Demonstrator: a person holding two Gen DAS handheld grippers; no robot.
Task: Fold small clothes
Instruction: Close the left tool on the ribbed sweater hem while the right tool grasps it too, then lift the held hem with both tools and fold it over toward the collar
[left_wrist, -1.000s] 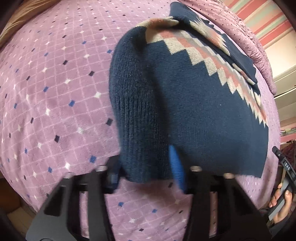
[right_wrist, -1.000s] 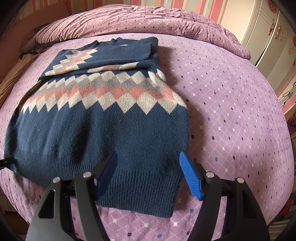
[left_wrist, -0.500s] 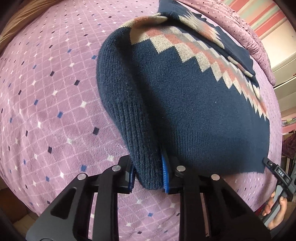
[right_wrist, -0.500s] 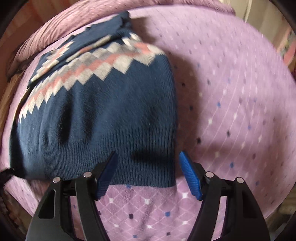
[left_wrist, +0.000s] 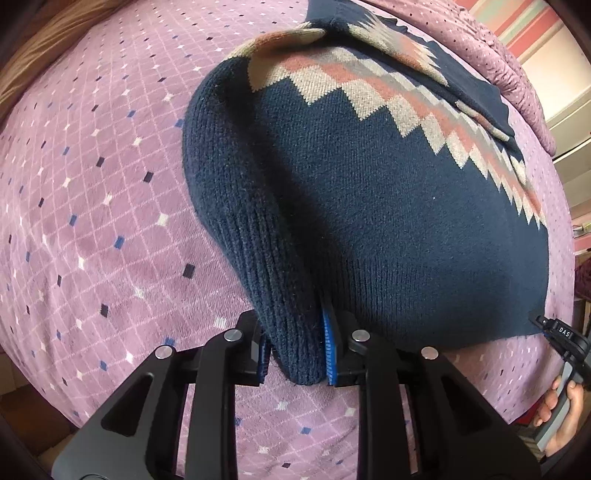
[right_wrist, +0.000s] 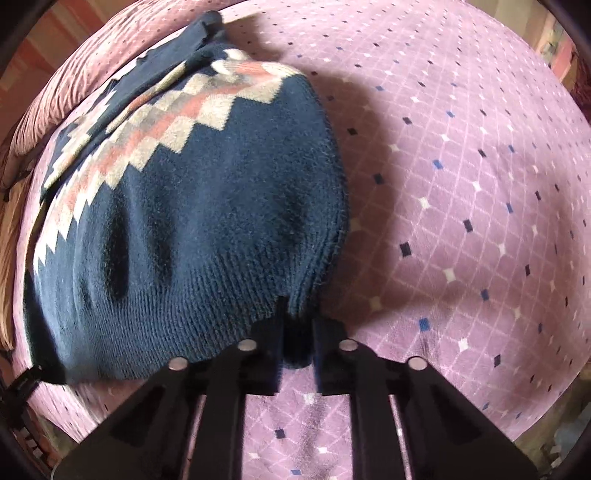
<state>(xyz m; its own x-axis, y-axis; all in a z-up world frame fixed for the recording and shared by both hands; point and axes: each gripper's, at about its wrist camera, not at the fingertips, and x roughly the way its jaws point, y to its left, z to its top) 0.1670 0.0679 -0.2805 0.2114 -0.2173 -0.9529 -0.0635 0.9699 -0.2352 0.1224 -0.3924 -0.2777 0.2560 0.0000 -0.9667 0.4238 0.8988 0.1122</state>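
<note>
On the purple bedspread (left_wrist: 110, 192) lies a navy sweater (left_wrist: 388, 206) with a zigzag band. Both claws grasp its ribbed hem: the left gripper (left_wrist: 295, 350) clenches one bottom corner, the right gripper (right_wrist: 297, 343) the other.

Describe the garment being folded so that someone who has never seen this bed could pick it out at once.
On the purple quilt with its diamond grid lies one knitted sweater, navy, its ribbed hem nearest the cameras. A zigzag band of beige, salmon and grey diamonds across the chest sets it apart from the bedding; each hem corner is pinched in a gripper.
</note>
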